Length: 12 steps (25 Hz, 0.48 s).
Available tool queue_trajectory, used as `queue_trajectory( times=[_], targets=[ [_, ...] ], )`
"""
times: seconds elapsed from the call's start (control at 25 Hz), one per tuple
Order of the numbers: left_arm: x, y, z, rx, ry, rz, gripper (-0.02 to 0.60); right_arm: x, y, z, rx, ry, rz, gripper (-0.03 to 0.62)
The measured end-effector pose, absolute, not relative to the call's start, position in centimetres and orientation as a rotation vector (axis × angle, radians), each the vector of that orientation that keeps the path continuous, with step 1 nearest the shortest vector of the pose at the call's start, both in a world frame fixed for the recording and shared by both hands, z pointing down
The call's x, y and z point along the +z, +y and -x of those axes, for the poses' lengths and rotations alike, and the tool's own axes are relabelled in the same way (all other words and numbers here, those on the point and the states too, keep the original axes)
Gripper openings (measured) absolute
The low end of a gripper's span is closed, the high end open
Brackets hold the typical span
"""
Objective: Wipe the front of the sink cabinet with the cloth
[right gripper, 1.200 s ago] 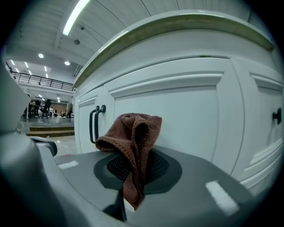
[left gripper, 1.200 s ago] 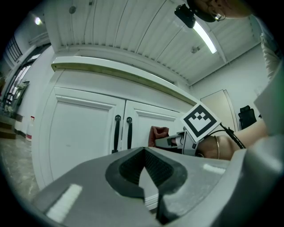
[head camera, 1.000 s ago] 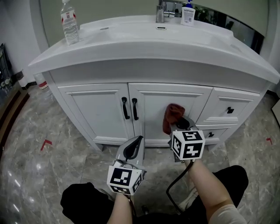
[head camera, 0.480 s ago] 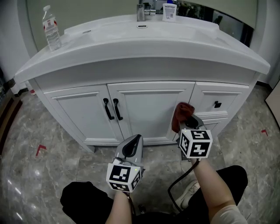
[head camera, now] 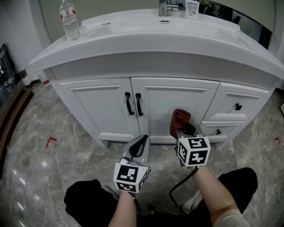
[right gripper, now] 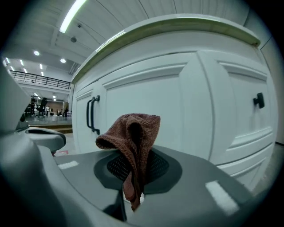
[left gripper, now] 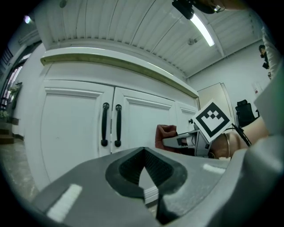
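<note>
Reddish-brown terry cloth [head camera: 178, 120] stands bunched upright in the right gripper [head camera: 184, 130], whose 2 jaws are clamped on its lower fold; in the right gripper view a tail of the cloth [right gripper: 133, 137] hangs down between the pads. The cloth sits at the lower right corner of the right-hand door of the white sink cabinet [head camera: 106, 111], close against the panel, though contact cannot be made out. The 2 black door handles [head camera: 133, 103] lie at about 10 o'clock from it, and a black drawer knob [head camera: 238, 107] at about 2 o'clock. The left gripper [head camera: 138, 146] hovers lower, at about 8 o'clock from the cloth and apart from the cabinet, its jaws closed tip to tip with nothing between them. On the white countertop [head camera: 146, 37] a clear water bottle [head camera: 69, 20] stands at 11 o'clock and a chrome faucet [head camera: 164, 6] at 12 o'clock. A red tape mark [head camera: 51, 142] lies on the grey marble floor [head camera: 31, 177] at 9 o'clock.
</note>
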<state>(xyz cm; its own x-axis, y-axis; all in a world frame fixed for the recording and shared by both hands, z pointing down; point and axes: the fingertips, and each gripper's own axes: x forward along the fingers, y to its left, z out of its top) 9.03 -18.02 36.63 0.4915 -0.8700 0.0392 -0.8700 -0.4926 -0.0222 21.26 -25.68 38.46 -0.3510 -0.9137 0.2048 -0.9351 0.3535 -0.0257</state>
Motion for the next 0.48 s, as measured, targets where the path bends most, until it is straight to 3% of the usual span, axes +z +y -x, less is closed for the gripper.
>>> queue_trajectory(
  times=[0.28,0.48],
  targets=[
    [37.2,-17.7,-2.8,0.012,-1.705,-2.58,0.001,42.2,-26.5,-10.9,0.241,-2.536,-1.465,0.08],
    [37.4,-18.0,-0.8,0.007,-1.739,-2.554,0.001,43.2,-27.0,-7.1,0.252,-2.559,-1.396,0.08]
  ],
)
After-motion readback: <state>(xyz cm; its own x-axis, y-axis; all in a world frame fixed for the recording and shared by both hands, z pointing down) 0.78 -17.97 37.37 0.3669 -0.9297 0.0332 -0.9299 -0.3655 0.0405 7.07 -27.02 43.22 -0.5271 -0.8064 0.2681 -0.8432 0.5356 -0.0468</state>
